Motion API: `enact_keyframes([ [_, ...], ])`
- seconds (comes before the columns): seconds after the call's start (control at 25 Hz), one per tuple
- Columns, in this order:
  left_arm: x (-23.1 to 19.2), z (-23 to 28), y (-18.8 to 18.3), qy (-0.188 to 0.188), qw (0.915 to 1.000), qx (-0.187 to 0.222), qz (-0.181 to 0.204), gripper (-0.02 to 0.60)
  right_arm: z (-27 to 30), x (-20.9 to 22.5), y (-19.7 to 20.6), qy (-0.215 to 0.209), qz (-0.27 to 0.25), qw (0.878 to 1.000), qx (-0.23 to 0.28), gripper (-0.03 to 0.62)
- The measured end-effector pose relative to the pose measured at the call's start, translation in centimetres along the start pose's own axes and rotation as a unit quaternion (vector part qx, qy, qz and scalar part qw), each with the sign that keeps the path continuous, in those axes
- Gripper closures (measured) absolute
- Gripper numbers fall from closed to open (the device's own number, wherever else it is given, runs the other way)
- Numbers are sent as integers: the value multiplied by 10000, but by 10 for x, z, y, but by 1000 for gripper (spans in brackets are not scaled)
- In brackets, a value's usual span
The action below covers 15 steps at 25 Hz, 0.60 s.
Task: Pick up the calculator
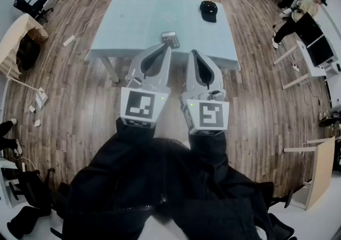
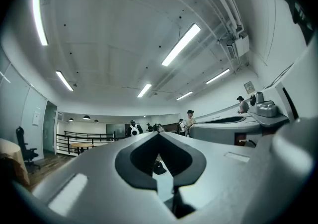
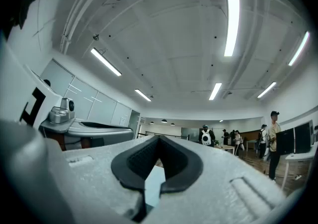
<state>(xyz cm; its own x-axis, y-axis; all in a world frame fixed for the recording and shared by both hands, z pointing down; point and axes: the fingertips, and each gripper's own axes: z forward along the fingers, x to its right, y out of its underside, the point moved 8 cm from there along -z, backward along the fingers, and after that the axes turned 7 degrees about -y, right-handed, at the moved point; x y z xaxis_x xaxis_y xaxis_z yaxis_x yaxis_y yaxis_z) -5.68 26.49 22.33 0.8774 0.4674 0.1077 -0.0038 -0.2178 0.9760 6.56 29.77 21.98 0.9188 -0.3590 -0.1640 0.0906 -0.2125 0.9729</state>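
- Pale-blue bench stands ahead on the wood floor, well apart from the person; no approach has been made, so by my reading the task has hardly begun.
- Left hand-held gripper has its jaws pressed together with nothing between them; the right hand-held gripper shows the same, tips met and empty; both are held up side by side, short of the bench.
- Black cap lies toward the bench's far right corner; it is no part of the job.
- Calculator lies flat near the bench's near edge, untouched; reaching it, opening a pair of jaws and closing on it are all left to do.
- Writing: none legible; the marker cubes bear only black-and-white square patterns (codes, not words); the calculator's keys are too small to read.
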Motion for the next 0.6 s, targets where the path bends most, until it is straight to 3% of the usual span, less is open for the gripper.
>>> enact_keyframes([
  [0.6,-3,-9,7,38,9998,-114,-128,581,-4,-8,8,48,26,9999,-112,594],
])
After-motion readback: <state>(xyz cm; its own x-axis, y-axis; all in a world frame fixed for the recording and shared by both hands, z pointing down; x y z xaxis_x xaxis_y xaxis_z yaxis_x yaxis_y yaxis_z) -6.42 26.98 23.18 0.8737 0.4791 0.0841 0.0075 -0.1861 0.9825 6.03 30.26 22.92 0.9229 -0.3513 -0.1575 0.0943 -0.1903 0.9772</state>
